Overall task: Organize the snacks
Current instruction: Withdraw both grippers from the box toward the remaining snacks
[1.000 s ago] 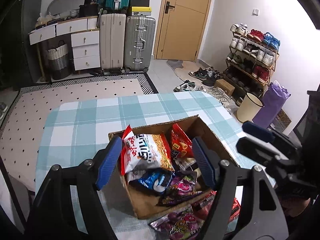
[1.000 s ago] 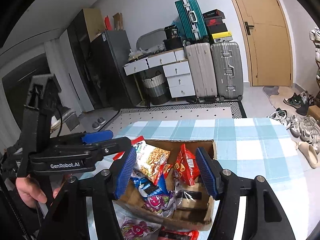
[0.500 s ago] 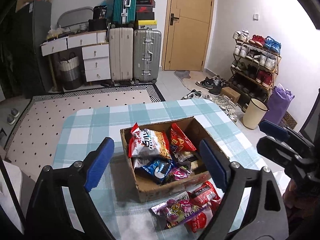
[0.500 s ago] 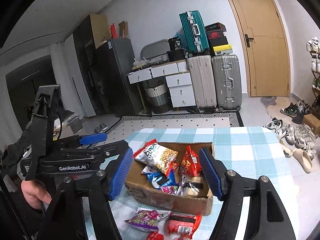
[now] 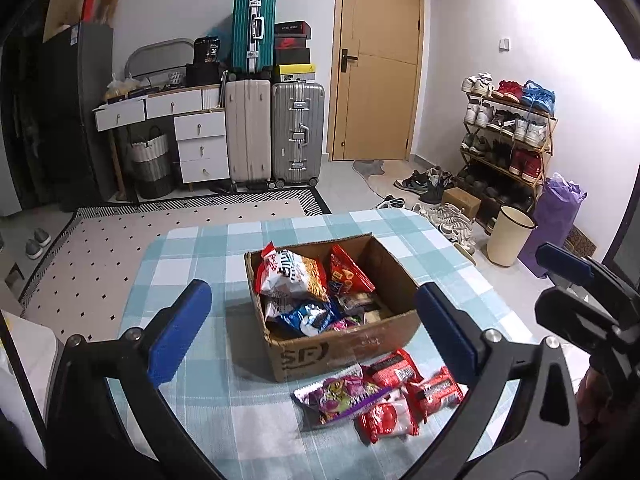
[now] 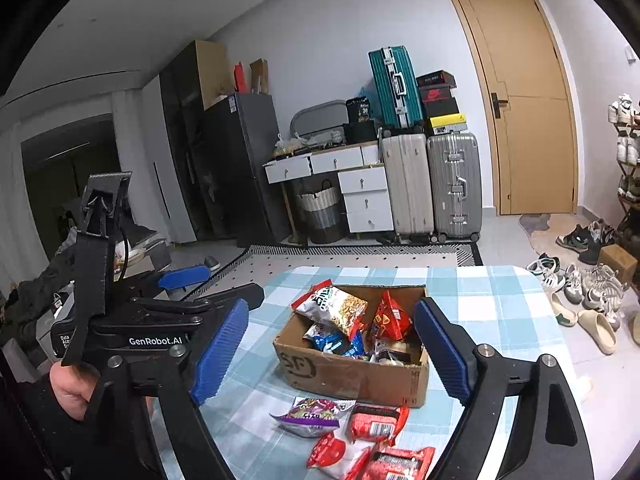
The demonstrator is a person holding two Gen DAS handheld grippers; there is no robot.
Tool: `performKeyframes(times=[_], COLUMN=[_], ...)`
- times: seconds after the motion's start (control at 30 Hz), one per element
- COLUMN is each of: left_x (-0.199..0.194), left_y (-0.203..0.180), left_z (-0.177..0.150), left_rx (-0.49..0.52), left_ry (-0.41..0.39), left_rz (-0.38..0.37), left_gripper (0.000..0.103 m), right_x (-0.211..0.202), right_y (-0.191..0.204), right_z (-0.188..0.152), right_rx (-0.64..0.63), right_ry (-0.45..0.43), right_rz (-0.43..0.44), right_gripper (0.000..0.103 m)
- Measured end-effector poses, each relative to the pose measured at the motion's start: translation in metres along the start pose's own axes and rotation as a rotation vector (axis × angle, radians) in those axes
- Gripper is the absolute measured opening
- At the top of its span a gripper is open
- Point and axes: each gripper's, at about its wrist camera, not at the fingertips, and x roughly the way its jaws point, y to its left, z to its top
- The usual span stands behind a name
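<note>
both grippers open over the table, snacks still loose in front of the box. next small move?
Probably lower the right gripper onto the purple packet and close on it. Both grippers are open and hold nothing, while that packet and several red packets lie loose on the tablecloth, just outside the near wall of the cardboard box. The purple one lies nearest the box.

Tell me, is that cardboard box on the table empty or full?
Partly full. The cardboard box is open-topped and holds several snack bags, while a few red packets lie outside on the tablecloth.
</note>
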Motion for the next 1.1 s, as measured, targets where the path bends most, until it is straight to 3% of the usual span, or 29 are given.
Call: performKeyframes(times=[0.2,0.57,1.1], left_x=[-0.020,-0.016,0.024], left_y=[-0.009,0.000,0.013], left_z=[-0.022,-0.066,-0.124], left_rx=[-0.006,-0.061,-0.121], left_ry=[-0.014,0.013,0.100], left_rz=[0.006,0.040,0.060], left_gripper=[0.102,0.102,0.102], right_x=[-0.025,-0.046,-0.026], right_y=[0.005,0.002,-0.018], right_z=[-0.016,-0.052,-0.104], right_rx=[0.015,0.041,0.098], right_ry=[-0.020,0.002,0.101], right_rz=[-0.024,-0.095,-0.176], right_gripper=[0.094,0.097,0.097])
